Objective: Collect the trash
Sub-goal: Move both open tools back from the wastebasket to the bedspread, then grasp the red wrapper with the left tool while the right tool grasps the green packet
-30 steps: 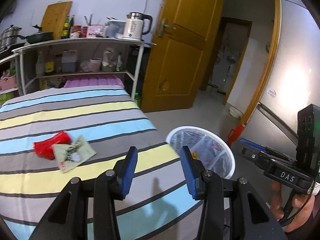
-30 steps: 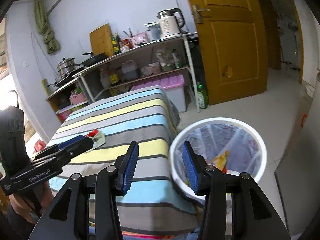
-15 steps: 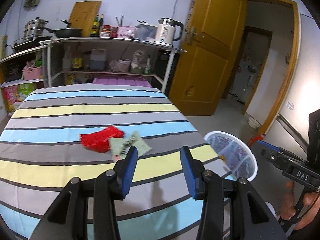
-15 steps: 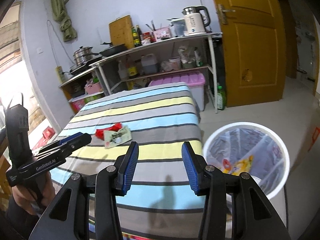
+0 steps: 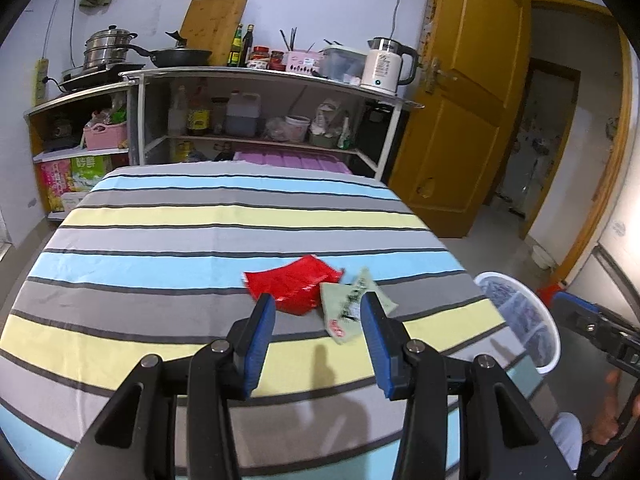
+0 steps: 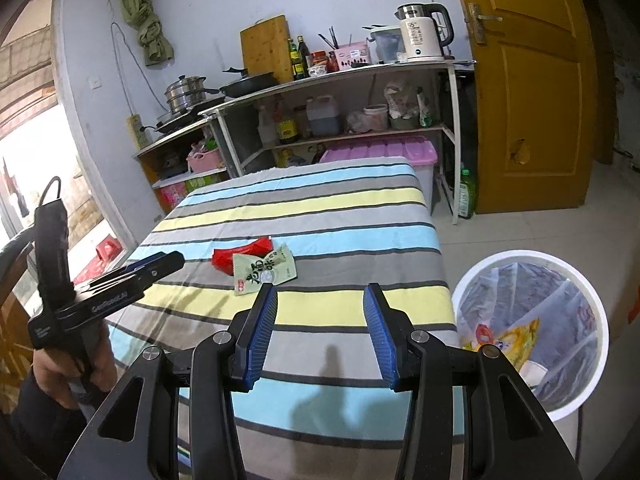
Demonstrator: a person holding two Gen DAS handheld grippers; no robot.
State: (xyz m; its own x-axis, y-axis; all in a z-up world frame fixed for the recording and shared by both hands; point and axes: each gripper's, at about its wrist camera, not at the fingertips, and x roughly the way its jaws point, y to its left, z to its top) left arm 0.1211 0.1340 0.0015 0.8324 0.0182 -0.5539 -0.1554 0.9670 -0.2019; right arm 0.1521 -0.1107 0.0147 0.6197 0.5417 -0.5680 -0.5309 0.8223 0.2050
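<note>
Both grippers, left (image 5: 318, 320) and right (image 6: 320, 312), gape wide and empty, aimed at red (image 5: 294, 286) and green (image 5: 352, 306) wrappers overlapping on the table (image 5: 160, 240); bin (image 6: 532, 328) waits right.

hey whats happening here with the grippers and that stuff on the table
A person holds a gripper in each hand, clearing trash from a striped table. Both the left gripper and the right gripper are open and empty. Two wrappers lie on the cloth, a red wrapper and a pale green wrapper overlapping it. The left gripper points at them from close by. A white trash bin beside the table already holds some trash.
</note>
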